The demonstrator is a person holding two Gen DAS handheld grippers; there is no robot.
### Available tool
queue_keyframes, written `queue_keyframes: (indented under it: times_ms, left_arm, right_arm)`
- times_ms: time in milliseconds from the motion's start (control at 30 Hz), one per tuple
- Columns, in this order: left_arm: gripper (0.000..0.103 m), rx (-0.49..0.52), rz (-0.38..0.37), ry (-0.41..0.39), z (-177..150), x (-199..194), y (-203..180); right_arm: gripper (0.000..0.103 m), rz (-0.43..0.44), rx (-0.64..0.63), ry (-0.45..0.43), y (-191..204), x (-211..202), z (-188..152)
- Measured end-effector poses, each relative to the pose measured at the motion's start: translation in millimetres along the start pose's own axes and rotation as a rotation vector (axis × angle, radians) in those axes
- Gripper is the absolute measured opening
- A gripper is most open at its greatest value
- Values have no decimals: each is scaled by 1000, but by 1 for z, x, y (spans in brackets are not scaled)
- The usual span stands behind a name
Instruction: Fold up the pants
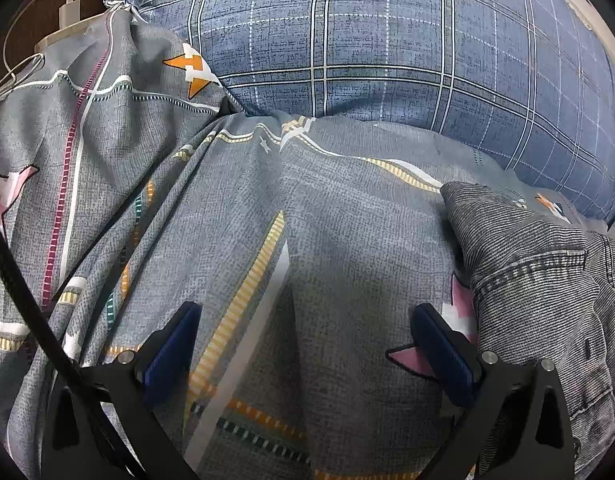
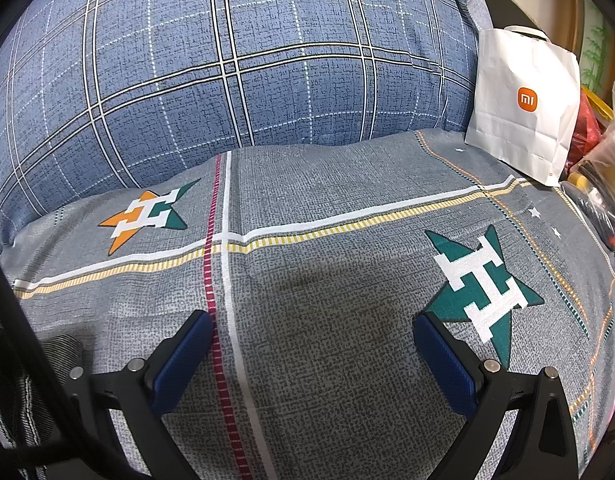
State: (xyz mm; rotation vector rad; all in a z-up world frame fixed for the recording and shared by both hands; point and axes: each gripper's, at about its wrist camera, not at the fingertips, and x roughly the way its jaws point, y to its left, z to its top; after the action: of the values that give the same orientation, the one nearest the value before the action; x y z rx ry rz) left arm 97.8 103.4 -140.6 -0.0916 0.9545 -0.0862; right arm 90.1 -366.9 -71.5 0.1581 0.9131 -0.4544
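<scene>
Pants [image 1: 539,296] lie bunched on bedspread [image 1: 347,240], just right of our left gripper [image 1: 307,344], nearer it than right gripper [image 2: 313,356]; both spread wide, holding nothing.

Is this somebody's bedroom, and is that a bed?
Most likely a bedroom. A big blue checked pillow sits on a grey bedsheet printed with stars, so yes, it looks like a bed. A white phone charger lies off to one side, and the grey pants wait on the sheet.
</scene>
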Motion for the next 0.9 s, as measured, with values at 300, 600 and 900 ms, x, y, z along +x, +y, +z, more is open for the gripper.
queue_keyframes:
  times_ms: [300,600,900]
  left_arm:
    - [103,-1,-1,0,0,0,0]
    - [103,-5,-6,-7,0,-1,1]
    - [103,-12,10,-5,-2,-1,1]
  right_arm:
    - [102,0,0,0,0,0,0]
    - [102,0,0,0,0,0,0]
    - [102,0,0,0,0,0,0]
